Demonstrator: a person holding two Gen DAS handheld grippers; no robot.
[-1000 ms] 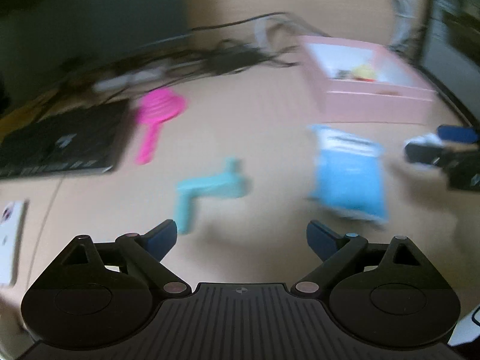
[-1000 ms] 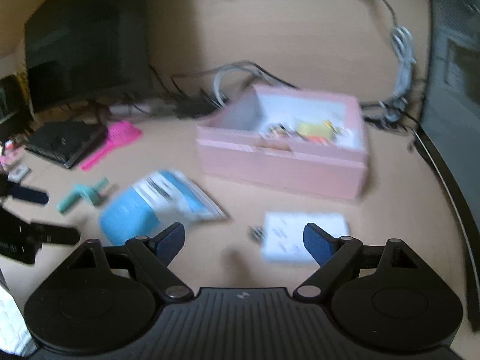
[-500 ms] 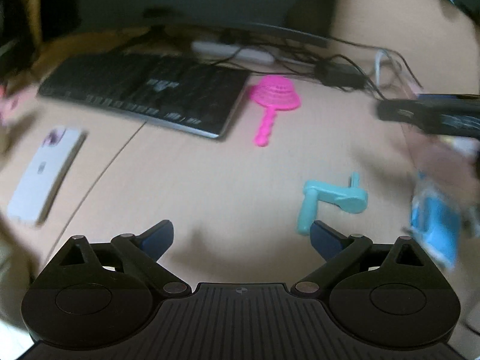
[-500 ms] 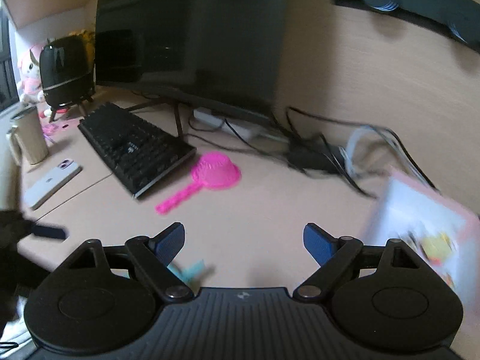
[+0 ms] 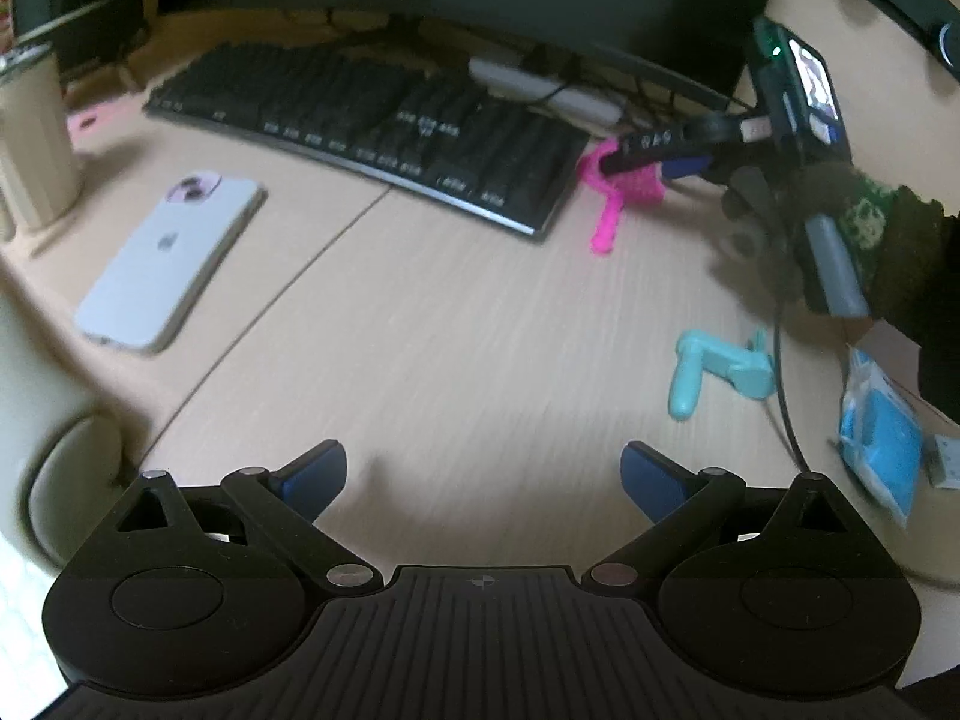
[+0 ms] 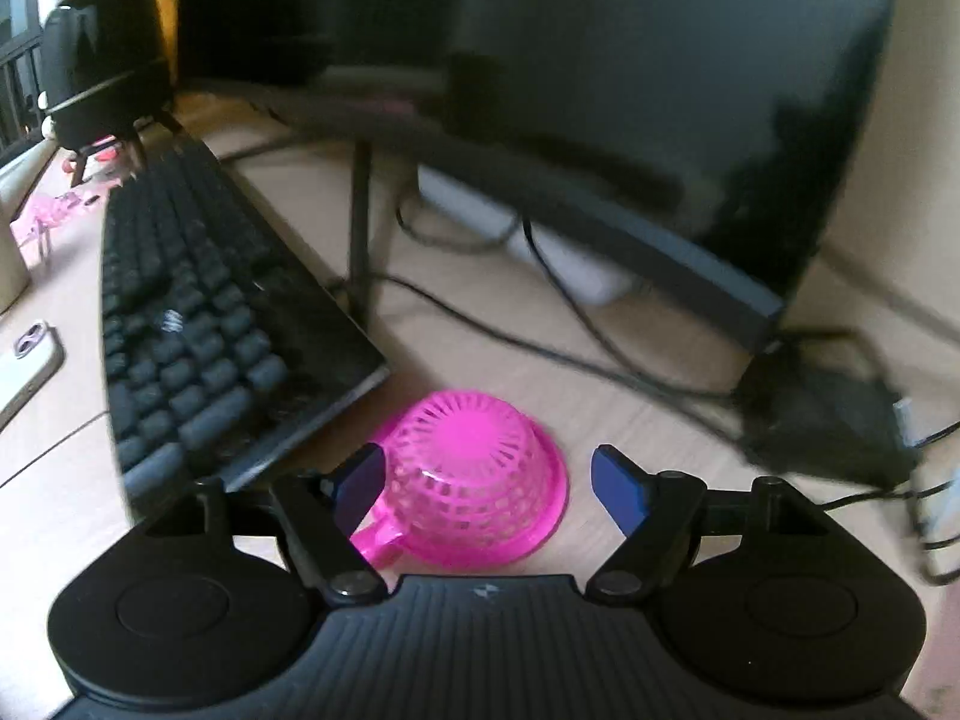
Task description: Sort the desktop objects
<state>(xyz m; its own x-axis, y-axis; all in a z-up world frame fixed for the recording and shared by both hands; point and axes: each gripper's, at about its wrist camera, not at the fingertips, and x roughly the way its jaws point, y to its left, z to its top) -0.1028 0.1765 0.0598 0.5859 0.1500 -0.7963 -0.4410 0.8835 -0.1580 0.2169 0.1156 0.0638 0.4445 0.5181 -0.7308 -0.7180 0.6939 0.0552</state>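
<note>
While the right gripper [image 6: 486,483] sits low over the pink toy strainer [image 6: 474,474], its fingers are half spread and have just been closing, with the upturned mesh dome between them but no pad pressing on it yet. The left finger [image 6: 360,480] lies just beside the dome where the handle stub [image 6: 375,540] leaves it; the right finger [image 6: 618,489] stands clear of the flat rim. A good grasp, I judge, needs the dome centred between the pads first, so that both meet it together and it does not skid toward the black keyboard [image 6: 198,324], which lies just left of the left finger. The mesh looks light and slick, so closing slowly and low on the dome seems wise. The left gripper [image 5: 483,474] hangs spread and empty over bare desk [image 5: 450,330], the teal toy [image 5: 720,369] well off beyond its right finger.
</note>
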